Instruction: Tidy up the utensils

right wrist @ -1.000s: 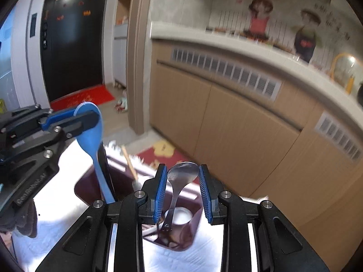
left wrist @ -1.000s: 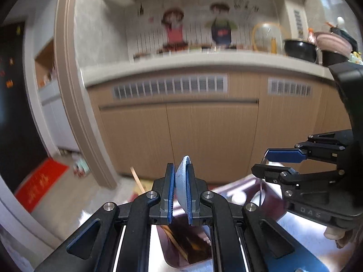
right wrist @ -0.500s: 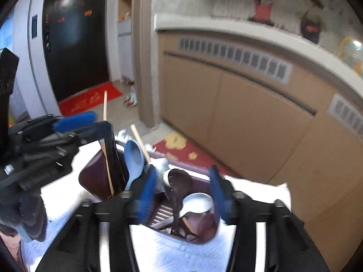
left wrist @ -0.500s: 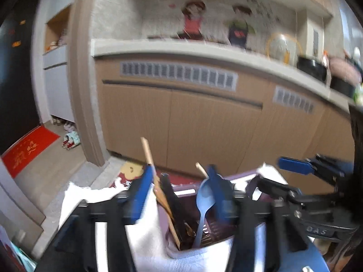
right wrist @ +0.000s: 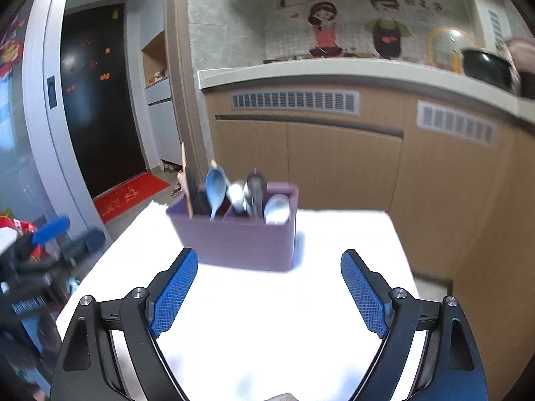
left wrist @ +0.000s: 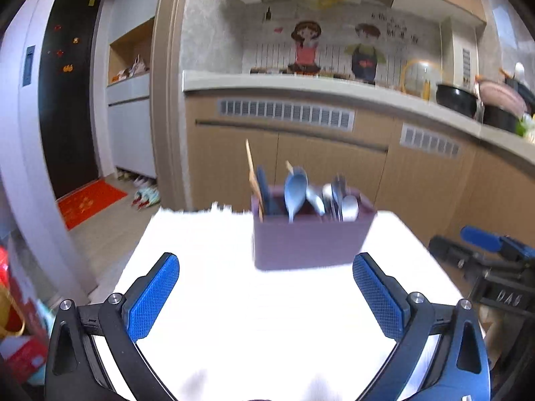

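I see a matt purple plastic utensil holder (left wrist: 309, 240) at twelve o'clock on a bright white cloth-covered table (left wrist: 234, 300). In it stand a smooth light-blue plastic spoon (left wrist: 294, 188), shiny metal spoons (right wrist: 276, 209) and pale wooden chopsticks (left wrist: 250, 167). My left gripper's blue pads (left wrist: 152, 295) look rough, cross-hatched; its black arms look smooth.
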Available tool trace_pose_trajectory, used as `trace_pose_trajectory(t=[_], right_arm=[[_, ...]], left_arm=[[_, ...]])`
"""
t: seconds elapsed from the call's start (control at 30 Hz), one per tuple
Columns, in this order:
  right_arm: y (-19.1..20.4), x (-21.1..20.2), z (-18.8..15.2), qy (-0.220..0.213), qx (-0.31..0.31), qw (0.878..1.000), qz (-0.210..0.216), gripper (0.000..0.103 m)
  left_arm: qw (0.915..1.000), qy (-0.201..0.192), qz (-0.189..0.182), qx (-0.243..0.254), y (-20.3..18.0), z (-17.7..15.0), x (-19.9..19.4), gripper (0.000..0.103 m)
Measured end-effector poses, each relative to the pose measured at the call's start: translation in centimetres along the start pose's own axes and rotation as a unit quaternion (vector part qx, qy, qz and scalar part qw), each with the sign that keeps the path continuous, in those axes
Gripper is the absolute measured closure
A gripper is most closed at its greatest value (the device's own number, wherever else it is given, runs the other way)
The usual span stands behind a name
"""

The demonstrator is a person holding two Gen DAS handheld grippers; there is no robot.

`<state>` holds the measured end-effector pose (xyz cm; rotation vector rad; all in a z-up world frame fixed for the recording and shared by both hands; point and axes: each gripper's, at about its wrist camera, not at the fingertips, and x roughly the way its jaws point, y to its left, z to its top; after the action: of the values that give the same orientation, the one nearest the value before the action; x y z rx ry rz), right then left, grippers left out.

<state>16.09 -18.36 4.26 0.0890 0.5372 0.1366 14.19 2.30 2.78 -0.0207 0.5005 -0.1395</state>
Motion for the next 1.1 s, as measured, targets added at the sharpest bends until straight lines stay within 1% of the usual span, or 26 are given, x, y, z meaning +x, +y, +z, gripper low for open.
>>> trace_pose_trajectory(t=[0.07,0.13,0.27,0.4,0.47,0.63,1.1], right_arm=[[0.1,-1.6,-1.8,-0.001,0.008,1.000,-0.002,0.011],[0.5,-3.0,-3.5,-0.003,0.008,1.000,-0.007,0.009],[1.1,-5.3,-5.9,-0.015,-0.001,0.999,-0.034,0.009],[1.3,-6.6,-7.6,-0.021,0.008,0.999,-0.046,0.009],[1.6,-6.9,-7.8,-0.025,-0.001,0.998,-0.055,0.009],[1.9,-7.7,-8.0,-0.033,-0.010,0.997,-0.068,0.008],[1.9,-7.5,-7.8,-0.031,-0.012,0.997,-0.067,0.008]], left_arm=[[0.9998,0.011,0.012,0.007,-0.6,-1.6,-1.2,0.000],[0.9993,0.012,0.027,0.022,-1.3,-2.8,-2.4,0.000],[0.9993,-0.007,0.030,0.022,-1.7,-3.9,-4.0,0.000],[0.9980,-0.018,0.049,0.034,-2.4,-4.5,-4.8,0.000],[0.9977,-0.020,0.053,0.038,-2.6,-4.7,-5.0,0.000],[0.9985,-0.012,0.040,0.036,-2.8,-4.8,-4.8,0.000],[0.9989,-0.008,0.035,0.032,-3.0,-4.9,-4.9,0.000]])
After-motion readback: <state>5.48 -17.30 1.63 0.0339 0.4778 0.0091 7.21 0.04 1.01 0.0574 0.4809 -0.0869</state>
